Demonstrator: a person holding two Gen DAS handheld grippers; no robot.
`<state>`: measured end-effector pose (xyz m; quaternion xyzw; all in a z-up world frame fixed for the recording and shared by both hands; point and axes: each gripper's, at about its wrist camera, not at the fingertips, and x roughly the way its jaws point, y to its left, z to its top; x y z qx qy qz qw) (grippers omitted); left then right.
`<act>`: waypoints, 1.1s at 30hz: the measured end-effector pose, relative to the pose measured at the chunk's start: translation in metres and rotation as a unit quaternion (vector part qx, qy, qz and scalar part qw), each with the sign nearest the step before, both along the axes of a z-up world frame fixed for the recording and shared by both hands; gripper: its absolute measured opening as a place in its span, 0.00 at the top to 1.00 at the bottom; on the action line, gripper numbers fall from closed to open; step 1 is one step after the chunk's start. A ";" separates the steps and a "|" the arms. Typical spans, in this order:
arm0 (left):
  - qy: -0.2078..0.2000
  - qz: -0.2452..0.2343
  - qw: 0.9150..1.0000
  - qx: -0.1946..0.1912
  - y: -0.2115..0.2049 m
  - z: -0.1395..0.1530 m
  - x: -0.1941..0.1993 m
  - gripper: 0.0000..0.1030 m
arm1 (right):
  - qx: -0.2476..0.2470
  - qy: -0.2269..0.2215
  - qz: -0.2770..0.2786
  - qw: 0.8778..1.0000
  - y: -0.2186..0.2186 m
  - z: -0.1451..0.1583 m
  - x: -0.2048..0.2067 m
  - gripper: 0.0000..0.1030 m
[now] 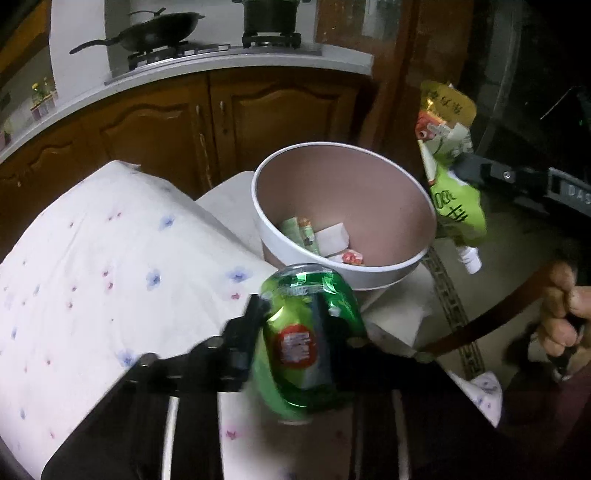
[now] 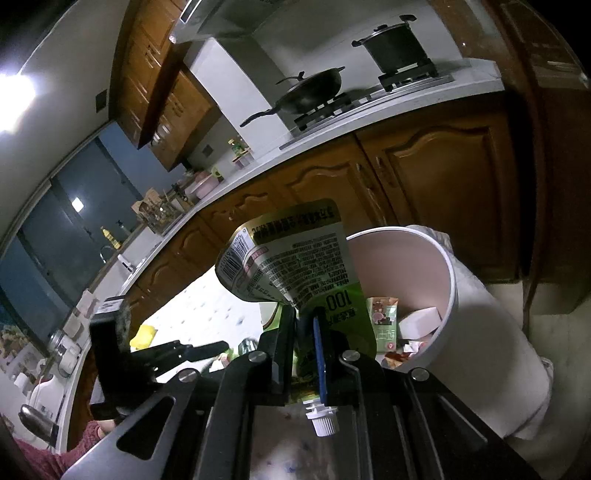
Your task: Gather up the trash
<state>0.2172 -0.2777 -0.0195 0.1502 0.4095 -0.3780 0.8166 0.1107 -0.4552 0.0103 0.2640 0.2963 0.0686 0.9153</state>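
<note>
My left gripper is shut on a crushed green can, held just in front of the white trash bin, near its rim. The bin holds several wrappers and cartons. My right gripper is shut on a green spouted drink pouch, cap end down, held beside the bin's rim. In the left wrist view the pouch hangs from the right gripper at the bin's right side. A yellow item lies on the table in the right wrist view.
A table with a white floral cloth lies left of the bin. Brown kitchen cabinets and a counter with a wok and a pot stand behind. A chair back curves at the right.
</note>
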 end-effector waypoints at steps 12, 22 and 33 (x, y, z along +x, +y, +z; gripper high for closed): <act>0.046 0.026 0.999 -0.001 0.005 -0.002 -0.003 0.25 | -0.003 -0.005 0.002 1.000 -0.004 0.001 -0.004 0.91; 0.029 0.019 0.999 0.015 -0.010 -0.011 -0.015 0.33 | 0.002 -0.005 -0.005 1.000 -0.009 0.000 -0.010 0.91; 0.046 0.015 0.999 -0.021 0.011 0.003 -0.020 0.69 | 0.007 -0.009 0.000 1.000 -0.004 -0.001 -0.010 0.91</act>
